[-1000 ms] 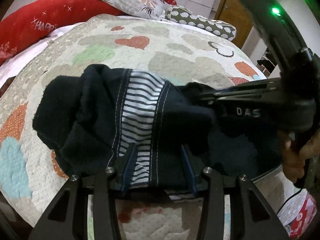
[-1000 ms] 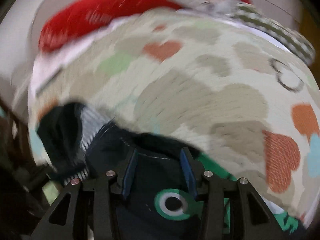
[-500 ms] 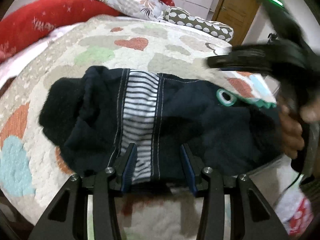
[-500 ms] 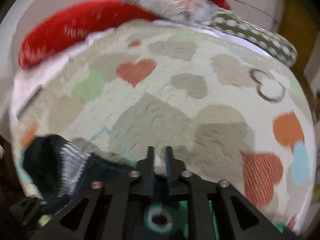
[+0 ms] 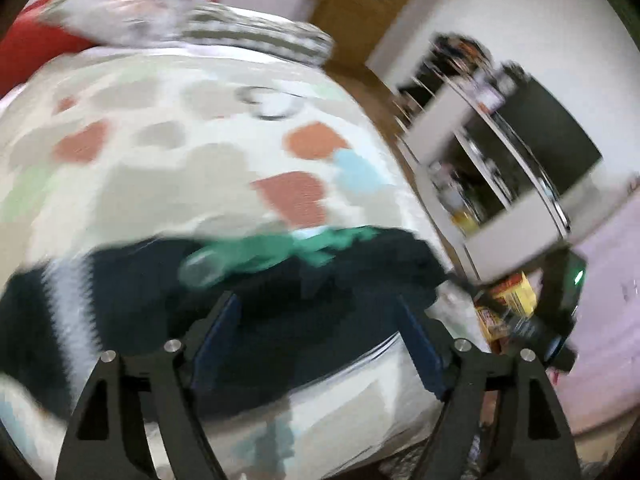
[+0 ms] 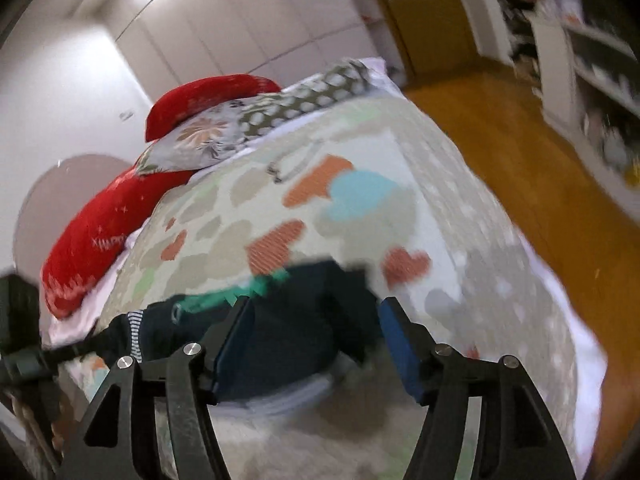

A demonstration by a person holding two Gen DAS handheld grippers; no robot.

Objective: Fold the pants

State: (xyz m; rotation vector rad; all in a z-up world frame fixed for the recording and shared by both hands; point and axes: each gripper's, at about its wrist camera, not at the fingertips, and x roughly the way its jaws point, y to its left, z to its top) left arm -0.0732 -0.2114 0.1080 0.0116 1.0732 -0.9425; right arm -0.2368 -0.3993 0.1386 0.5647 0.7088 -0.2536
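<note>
The dark navy pants with a striped band and a green print lie folded in a bundle near the front edge of the heart-patterned bedspread. The left wrist view is blurred. My left gripper is open and empty, just in front of the bundle. In the right wrist view the pants lie beyond my right gripper, which is wide open and empty. The left gripper shows at that view's left edge; the right gripper shows at the left view's right edge.
Red and patterned pillows lie at the head of the bed. A wooden floor runs along the right side. Shelves with clutter stand to the right. A colourful box is on the floor by the bed.
Both grippers have opened wider and drawn back from the pants, swinging to the right. The right gripper, shut half a second ago, is now wide open. The pants lie folded on the bed.
</note>
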